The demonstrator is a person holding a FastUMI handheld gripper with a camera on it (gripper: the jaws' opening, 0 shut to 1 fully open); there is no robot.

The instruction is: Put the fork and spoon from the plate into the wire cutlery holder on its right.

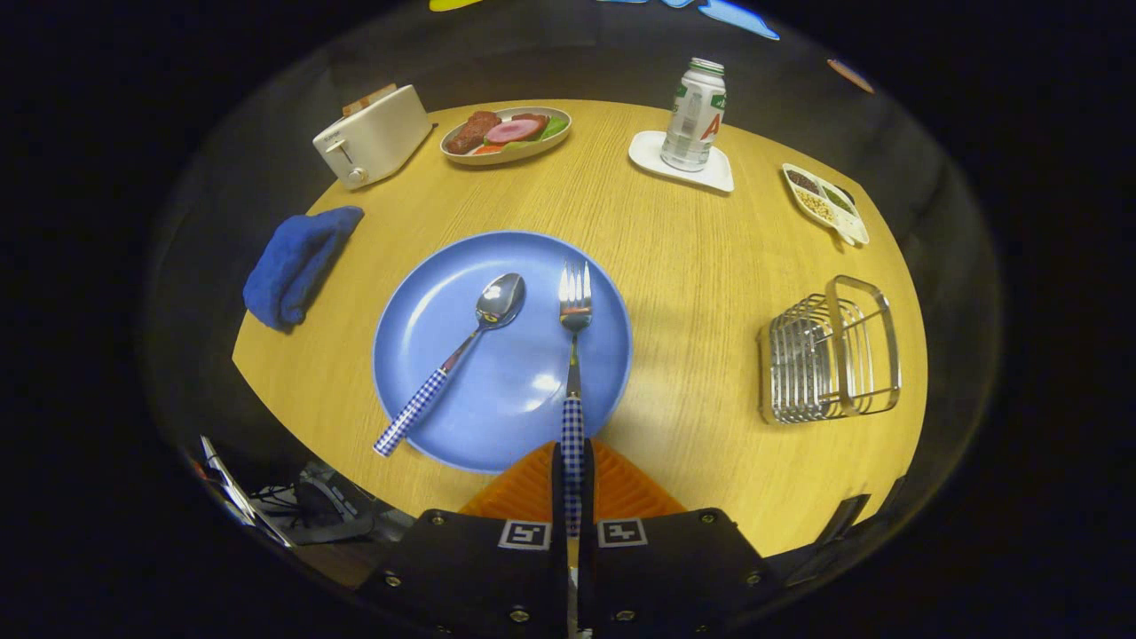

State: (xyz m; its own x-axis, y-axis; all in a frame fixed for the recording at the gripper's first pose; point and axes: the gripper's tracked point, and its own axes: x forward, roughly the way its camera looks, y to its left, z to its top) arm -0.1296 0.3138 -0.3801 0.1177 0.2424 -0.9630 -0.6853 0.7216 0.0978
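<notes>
A blue plate (461, 355) lies on the round wooden table just ahead of my fingers. A spoon (453, 358) with a checked handle rests on its left half, handle end over the near-left rim. The fork (574, 355) with the same checked handle points away from me along the plate's right half. My gripper (573, 470) is shut on the fork's handle, both fingers pressing its sides. The wire cutlery holder (830, 351) stands to the right of the plate, apart from it.
A blue cloth (297, 262) lies left of the plate. Beyond are a white toaster (373, 135), an oval dish of food (508, 133), a bottle (694, 115) on a white coaster, and a small divided dish (825, 202) at the far right.
</notes>
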